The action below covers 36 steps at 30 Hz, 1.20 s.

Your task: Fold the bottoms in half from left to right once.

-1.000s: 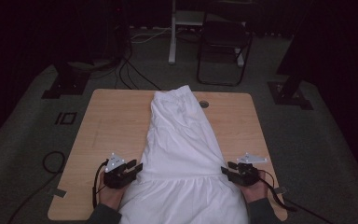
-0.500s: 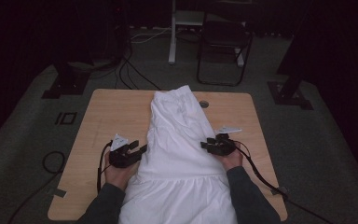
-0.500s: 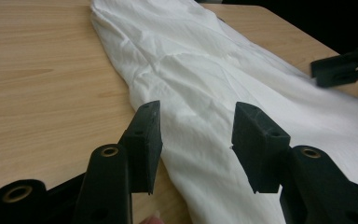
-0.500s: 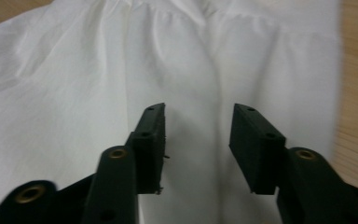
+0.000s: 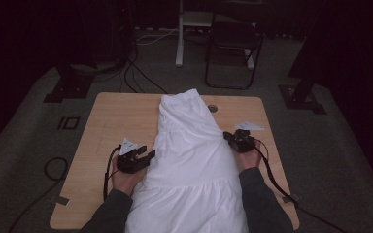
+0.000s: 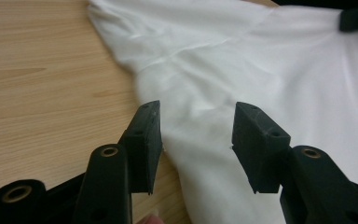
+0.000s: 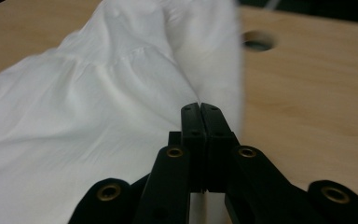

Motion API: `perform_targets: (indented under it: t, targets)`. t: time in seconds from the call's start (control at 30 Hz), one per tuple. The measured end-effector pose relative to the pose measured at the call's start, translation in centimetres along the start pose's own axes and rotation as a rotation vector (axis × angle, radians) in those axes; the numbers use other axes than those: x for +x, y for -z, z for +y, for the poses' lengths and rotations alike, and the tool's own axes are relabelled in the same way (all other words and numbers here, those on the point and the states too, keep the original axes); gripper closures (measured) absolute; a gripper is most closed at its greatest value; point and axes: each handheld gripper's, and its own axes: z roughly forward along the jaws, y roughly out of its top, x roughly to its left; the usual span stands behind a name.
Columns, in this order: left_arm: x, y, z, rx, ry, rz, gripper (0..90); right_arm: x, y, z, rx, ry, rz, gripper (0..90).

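A white skirt (image 5: 189,160) lies lengthwise down the table (image 5: 116,116) — thin, soft, light, best taken by its side edges. The right gripper (image 7: 200,112) has just pinched its edge shut; the left gripper (image 6: 196,135) stands half open astride the opposite edge — not yet gripping.

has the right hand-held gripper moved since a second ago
Yes. In the high view the right hand-held gripper has gone up the table, toward the round hole, along the edge of the white garment. Its jaws have just closed.
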Motion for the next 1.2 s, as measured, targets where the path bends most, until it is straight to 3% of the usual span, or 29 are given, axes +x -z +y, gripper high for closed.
perform_targets:
  t: [0.03, 0.23, 0.37, 0.47, 0.57, 0.6, 0.63, 0.73, 0.97, 1.0, 1.03, 1.13, 1.2]
  targets:
    - [0.0, -0.2, 0.2, -0.004, 0.001, 0.002, 52.3, -0.8, -0.4, -0.2, 0.034, -0.013, -0.016, 89.1]
    - [0.1, -2.8, 2.5, 0.005, -0.022, 0.013, 49.7, -1.0, -3.6, -2.9, 0.148, -0.027, -0.001, 88.6]
    - [0.4, -5.6, 3.1, 0.03, -0.021, 0.009, 48.1, -1.1, -4.3, -3.6, 0.168, -0.04, 0.004, 87.2]
    - [0.8, -7.8, 2.5, 0.061, 0.045, -0.015, 47.0, -1.1, -4.3, -3.8, 0.167, -0.041, 0.008, 85.9]
    - [0.7, -8.7, 2.0, 0.095, 0.044, -0.006, 46.6, -1.1, -4.3, -3.9, 0.162, -0.044, 0.01, 84.9]
    - [0.5, -9.4, 1.6, 0.142, 0.025, 0.023, 46.6, -1.1, -4.3, -3.9, 0.159, -0.045, 0.013, 84.5]
    - [0.4, -9.4, 1.4, 0.157, 0.015, 0.033, 59.2, -1.1, -4.3, -4.0, 0.157, -0.049, 0.018, 84.4]
    - [0.6, -9.1, 1.0, 0.158, 0.021, 0.024, 86.8, -1.0, -4.1, -4.1, 0.159, -0.039, 0.02, 84.5]
    - [0.4, -5.8, -0.2, 0.128, 0.004, -0.002, 89.1, 0.0, -2.5, -5.2, 0.177, 0.0, 0.03, 85.4]
    - [0.0, -4.0, -1.1, 0.114, 0.006, -0.019, 89.1, 0.2, -2.0, -5.5, 0.181, 0.009, 0.033, 85.4]
    - [-0.3, -3.2, -1.6, 0.114, 0.006, -0.024, 89.1, 0.8, -0.7, -6.3, 0.191, 0.035, 0.044, 85.3]
    - [-1.0, -0.8, -3.1, 0.103, 0.02, -0.048, 89.0, 1.6, 1.2, -7.6, 0.201, 0.051, 0.072, 85.4]
    - [-1.7, 0.3, -4.0, 0.108, 0.007, -0.059, 89.0, 2.2, 2.5, -8.6, 0.204, 0.056, 0.088, 85.8]
